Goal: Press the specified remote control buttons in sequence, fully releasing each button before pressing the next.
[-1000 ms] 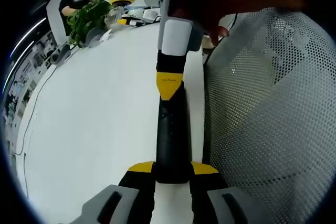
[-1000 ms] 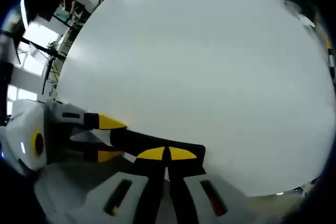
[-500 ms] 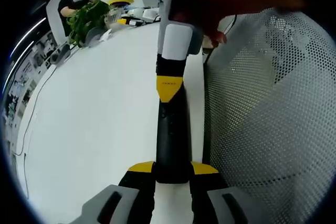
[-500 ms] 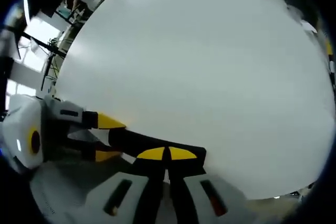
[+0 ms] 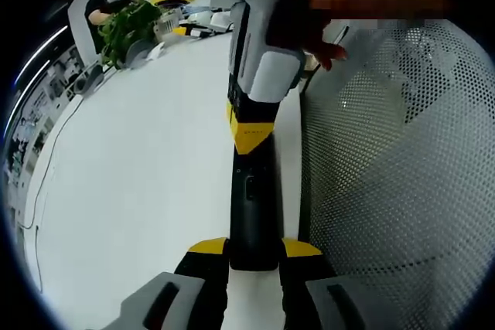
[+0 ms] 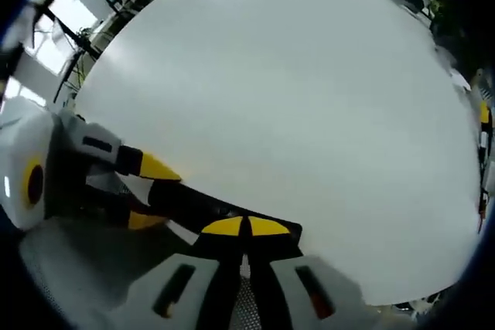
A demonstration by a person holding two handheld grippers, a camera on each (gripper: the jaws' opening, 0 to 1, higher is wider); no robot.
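You had bright, even overhead light; the white table [image 6: 294,98] glared, fisheye bending grew toward every edge, and window [image 6: 46,32] glow burned at ten o'clock.

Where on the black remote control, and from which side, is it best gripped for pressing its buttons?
Grip the remote control at its near end, across its narrow width, as the left gripper does: it is long and slim, so this leaves its button face clear for the right gripper.

A white table [image 5: 139,175] carries a green plant [image 5: 128,25] and clutter at its far edge.
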